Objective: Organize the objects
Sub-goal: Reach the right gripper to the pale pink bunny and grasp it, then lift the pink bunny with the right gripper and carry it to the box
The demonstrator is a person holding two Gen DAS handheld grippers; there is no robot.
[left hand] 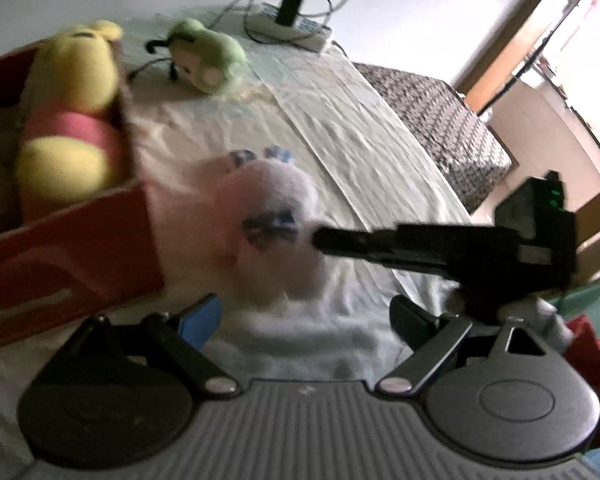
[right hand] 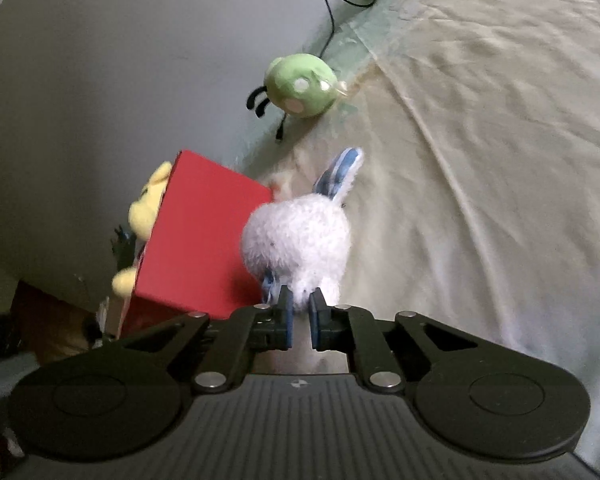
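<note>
1. Red box sits at far left on the bed, near its wall-side edge; yellow plush fills much of it. Risk: little room left inside, so another toy may snag on the box wall.
2. White plush is pinched at its base by the right gripper, just beside the box. The thin hold could slip.
3. Left gripper: fingers spread, empty.
4. Green plush lies near the bed edge; a nudge may drop it. Open sheet at right; blur limits certainty.
</note>
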